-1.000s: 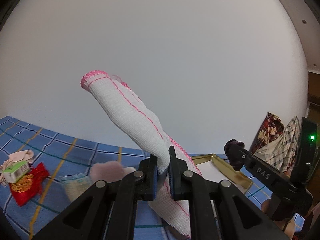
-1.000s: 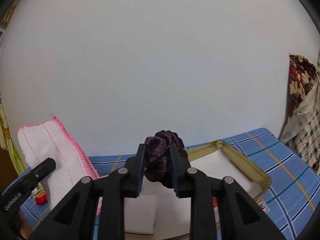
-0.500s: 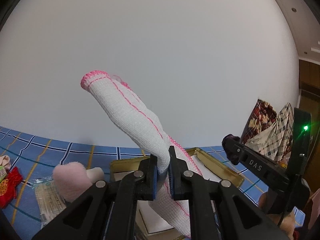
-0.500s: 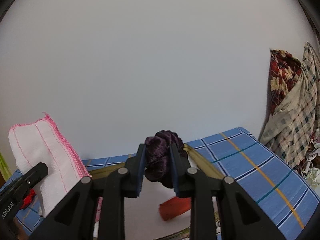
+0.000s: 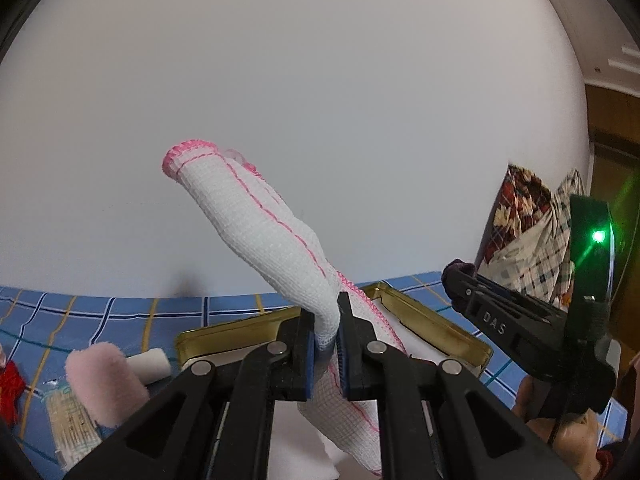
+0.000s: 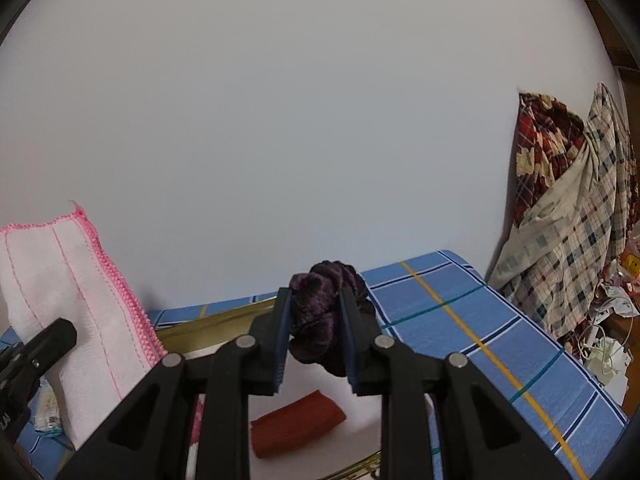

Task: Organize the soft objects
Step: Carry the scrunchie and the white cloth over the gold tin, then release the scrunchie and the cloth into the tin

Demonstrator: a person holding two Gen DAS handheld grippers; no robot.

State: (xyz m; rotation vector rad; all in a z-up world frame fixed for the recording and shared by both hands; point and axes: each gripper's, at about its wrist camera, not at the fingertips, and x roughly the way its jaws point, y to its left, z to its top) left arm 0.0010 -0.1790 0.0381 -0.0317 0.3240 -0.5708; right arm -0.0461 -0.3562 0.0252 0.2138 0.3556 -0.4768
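Left gripper [image 5: 325, 346] clamped on white cloth [image 5: 256, 228], right gripper [image 6: 314, 338] on purple scrunchie [image 6: 320, 312], both above gold tin [image 5: 436, 326]. Red roll [image 6: 296, 422] already inside tin. Pink roll [image 5: 100, 380] loose beyond tin's left edge, pending.

Left gripper [image 5: 325, 344]: jaws clamped on a white woven cloth with pink stitched edging [image 5: 256, 220]. One end of the cloth stands up and leans left against the plain white wall [image 5: 320, 100]; the other end hangs below the jaws. Behind the jaws, a shallow gold-rimmed metal tray [image 5: 424, 316] lies on a blue plaid bedsheet [image 5: 120, 312]. Left of the tray: a pale pink fuzzy roll [image 5: 102, 384], a small white roll [image 5: 150, 364] beside it, a red item [image 5: 9, 388] at the frame edge. Right side: right gripper [image 5: 460, 276], a dark purple item at its tips, green light lit on its body. Patterned plaid fabrics [image 5: 532, 240] hang behind it.
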